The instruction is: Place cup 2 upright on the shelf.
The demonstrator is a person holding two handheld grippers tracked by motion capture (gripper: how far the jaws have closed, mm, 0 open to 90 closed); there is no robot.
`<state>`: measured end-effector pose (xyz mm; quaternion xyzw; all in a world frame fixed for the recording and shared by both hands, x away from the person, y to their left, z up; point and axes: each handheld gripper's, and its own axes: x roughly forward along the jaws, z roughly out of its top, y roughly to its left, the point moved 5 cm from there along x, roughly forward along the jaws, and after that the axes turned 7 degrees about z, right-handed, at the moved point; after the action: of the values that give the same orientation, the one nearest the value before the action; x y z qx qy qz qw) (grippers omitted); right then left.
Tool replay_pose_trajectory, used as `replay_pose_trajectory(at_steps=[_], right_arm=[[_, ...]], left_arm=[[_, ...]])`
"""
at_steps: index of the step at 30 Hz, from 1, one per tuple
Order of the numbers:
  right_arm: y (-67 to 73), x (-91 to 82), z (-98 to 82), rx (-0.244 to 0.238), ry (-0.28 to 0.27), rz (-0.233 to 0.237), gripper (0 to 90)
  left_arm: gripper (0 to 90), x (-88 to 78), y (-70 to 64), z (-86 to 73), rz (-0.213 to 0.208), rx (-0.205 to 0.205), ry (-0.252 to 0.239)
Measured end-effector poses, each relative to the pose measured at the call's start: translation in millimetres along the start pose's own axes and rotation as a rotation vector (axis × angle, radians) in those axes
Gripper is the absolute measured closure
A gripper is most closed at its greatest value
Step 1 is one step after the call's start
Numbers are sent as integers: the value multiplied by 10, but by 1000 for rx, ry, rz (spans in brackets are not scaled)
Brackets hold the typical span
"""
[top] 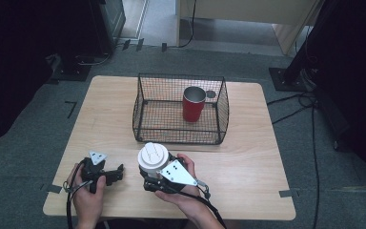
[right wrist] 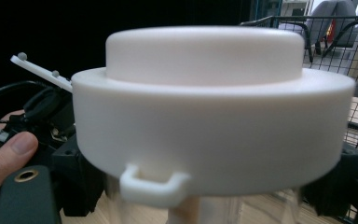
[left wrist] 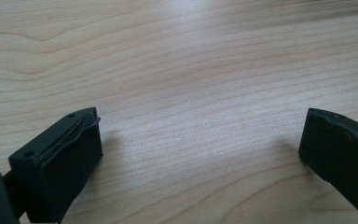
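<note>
A clear container with a wide white lid (top: pixel 153 156) stands upright near the table's front middle. My right gripper (top: pixel 154 172) is shut on its clear body just under the lid. In the right gripper view the lid (right wrist: pixel 205 116) looms close, and the black jaws press the clear wall from both sides below it. My left gripper (top: pixel 119 172) rests low on the wood just left of the container, apart from it and pointing right. Its fingers (left wrist: pixel 70 163) stand wide open over bare wood with nothing between them.
A black wire basket (top: pixel 181 138) sits at the middle back of the wooden table (top: pixel 248 157), with a red metal-rimmed cup (top: pixel 193 104) upright inside. Cables trail from both grippers over the front edge. Dark stands and cables ring the table on the carpet.
</note>
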<state>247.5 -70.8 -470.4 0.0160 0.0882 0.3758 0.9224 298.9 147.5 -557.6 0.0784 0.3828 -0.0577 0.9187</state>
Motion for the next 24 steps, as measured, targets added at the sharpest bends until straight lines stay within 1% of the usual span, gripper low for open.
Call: replay_pose_trajectory(at_steps=[7, 10, 12, 13, 14, 15, 17, 20, 24], right_arm=[[-4, -16, 101, 3, -30, -6, 158], [-23, -19, 176, -3, -46, -9, 158], [-29, -20, 195, -1, -50, -11, 158], [-47, -22, 236, -3, -58, -16, 158], [-47, -22, 236, -3, -58, -16, 158], [-63, -24, 277, -1, -64, -19, 159], [-68, -24, 293, -3, -65, -18, 158], [-97, -19, 377, -7, -71, -26, 158], [-115, -14, 438, -12, -82, -31, 158]], left_arm=[[0, 0, 0, 0, 0, 0, 0], [0, 0, 1, 0, 0, 1, 0], [0, 0, 0, 1, 0, 0, 0], [0, 0, 0, 1, 0, 0, 0], [0, 0, 0, 1, 0, 0, 0], [0, 0, 1, 0, 0, 0, 0], [0, 0, 2, 1, 0, 3, 0], [0, 0, 0, 0, 0, 0, 0], [0, 0, 2, 1, 0, 3, 0]])
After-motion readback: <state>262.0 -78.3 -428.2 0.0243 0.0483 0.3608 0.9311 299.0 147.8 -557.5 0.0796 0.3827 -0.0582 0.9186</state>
